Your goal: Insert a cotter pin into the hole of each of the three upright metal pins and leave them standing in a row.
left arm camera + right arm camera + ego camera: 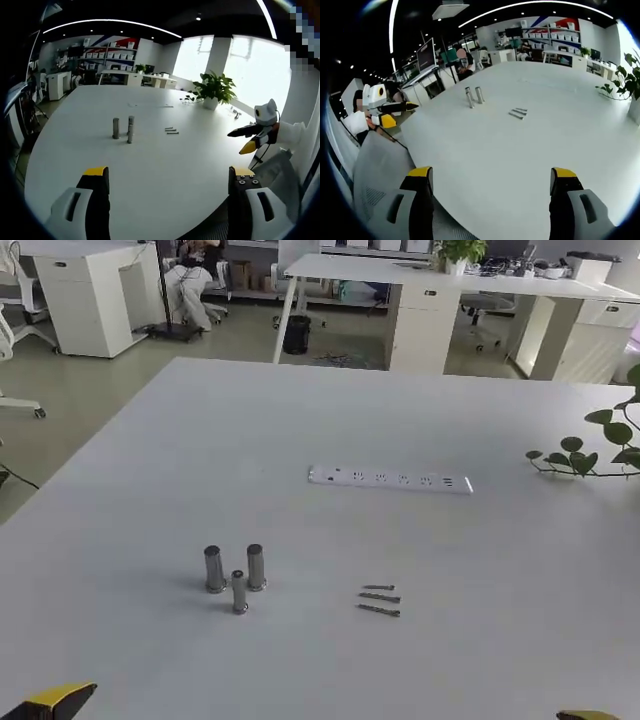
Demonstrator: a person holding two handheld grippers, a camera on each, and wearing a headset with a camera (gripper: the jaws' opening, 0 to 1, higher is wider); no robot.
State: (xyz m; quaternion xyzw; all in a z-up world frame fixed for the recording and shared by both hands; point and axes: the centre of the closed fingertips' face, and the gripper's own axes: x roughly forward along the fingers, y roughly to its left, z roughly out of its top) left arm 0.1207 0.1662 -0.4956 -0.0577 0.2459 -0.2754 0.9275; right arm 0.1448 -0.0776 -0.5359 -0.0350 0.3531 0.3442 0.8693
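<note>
Hovering at near table edge: left gripper and right gripper, both wide open, empty, held level, jaws aimed across table. Looks like start stance. Farther out, three metal pins upright in tight triangle, not row. Three cotter pins lie parallel to their right, likely staged for picking. Power strip beyond.

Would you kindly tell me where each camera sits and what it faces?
Head view: on the headset, looking down at metal pins and cotter pins; yellow jaw tips below.
Left gripper view: on the left gripper, facing across the table; open jaws.
Right gripper view: on the right gripper, likewise.
Shared: the pins.
</note>
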